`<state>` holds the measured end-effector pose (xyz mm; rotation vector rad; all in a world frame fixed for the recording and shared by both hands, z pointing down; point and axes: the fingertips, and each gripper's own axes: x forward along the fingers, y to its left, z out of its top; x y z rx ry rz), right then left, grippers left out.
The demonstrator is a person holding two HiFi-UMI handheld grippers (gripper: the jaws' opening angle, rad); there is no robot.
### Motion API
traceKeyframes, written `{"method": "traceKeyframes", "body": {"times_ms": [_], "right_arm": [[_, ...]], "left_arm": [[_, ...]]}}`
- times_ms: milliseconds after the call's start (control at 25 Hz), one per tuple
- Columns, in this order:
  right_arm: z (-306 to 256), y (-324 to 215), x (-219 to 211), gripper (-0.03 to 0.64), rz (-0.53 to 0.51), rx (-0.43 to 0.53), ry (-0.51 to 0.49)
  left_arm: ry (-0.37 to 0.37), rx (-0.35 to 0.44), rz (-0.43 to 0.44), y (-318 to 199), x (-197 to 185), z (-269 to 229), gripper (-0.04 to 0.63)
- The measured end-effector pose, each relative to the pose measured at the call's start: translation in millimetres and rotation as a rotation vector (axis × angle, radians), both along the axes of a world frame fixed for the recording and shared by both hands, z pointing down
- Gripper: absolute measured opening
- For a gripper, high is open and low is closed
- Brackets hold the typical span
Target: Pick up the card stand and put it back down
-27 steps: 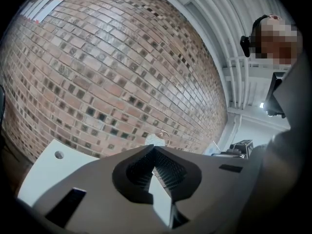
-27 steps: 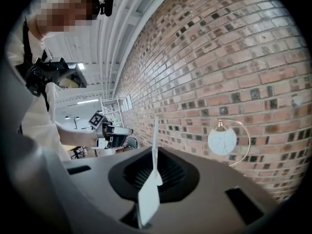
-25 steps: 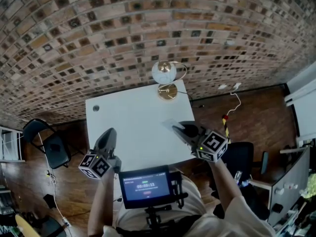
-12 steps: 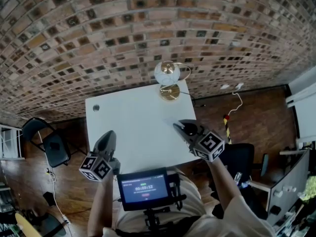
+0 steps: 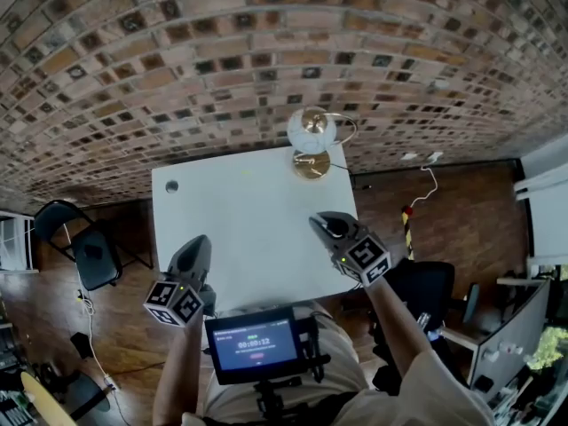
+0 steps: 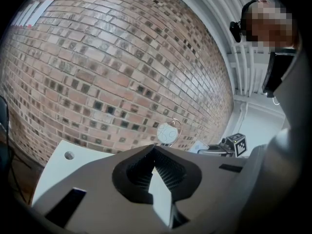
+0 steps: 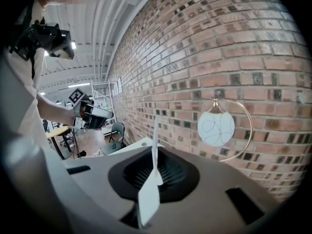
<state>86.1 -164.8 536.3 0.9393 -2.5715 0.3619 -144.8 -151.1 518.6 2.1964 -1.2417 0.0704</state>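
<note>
The card stand (image 7: 154, 135) is a thin pale sheet seen edge-on, standing upright between the jaws of my right gripper (image 7: 157, 169), which is shut on it. In the head view the right gripper (image 5: 323, 224) hangs over the right side of the white table (image 5: 240, 211); the stand is hard to make out there against the white top. My left gripper (image 5: 197, 243) sits over the table's near left part. Its jaw tips meet with nothing between them (image 6: 155, 149).
A globe lamp on a brass base (image 5: 312, 136) stands at the table's far right edge, against the brick wall. A round grommet (image 5: 171, 185) marks the far left corner. A black chair (image 5: 84, 248) is left of the table, an office chair (image 5: 426, 282) right.
The right gripper has sunk toward the table with the card stand still clamped in it. The left gripper has dropped slightly.
</note>
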Motion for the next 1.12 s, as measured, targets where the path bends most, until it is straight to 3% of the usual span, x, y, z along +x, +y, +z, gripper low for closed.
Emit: {"method": "traceKeyframes", "body": {"times_ms": [360, 600, 1120], "right_arm": [[52.5, -13.5, -13.3, 0.023, -0.001, -0.049, 0.007], [98.5, -21.3, -16.3, 0.023, 0.018, -0.092, 0.003], [198.6, -17.0, -7.8, 0.025, 0.077, -0.222, 0.015]], "left_arm": [[-0.026, -0.049, 0.025, -4.2, -1.9, 13.9, 0.0], [-0.048, -0.015, 0.032, -18.1, 1.1, 21.2, 0.0], [-0.068, -0.036, 0.022, -2.4, -1.6, 49.0, 0.0]]}}
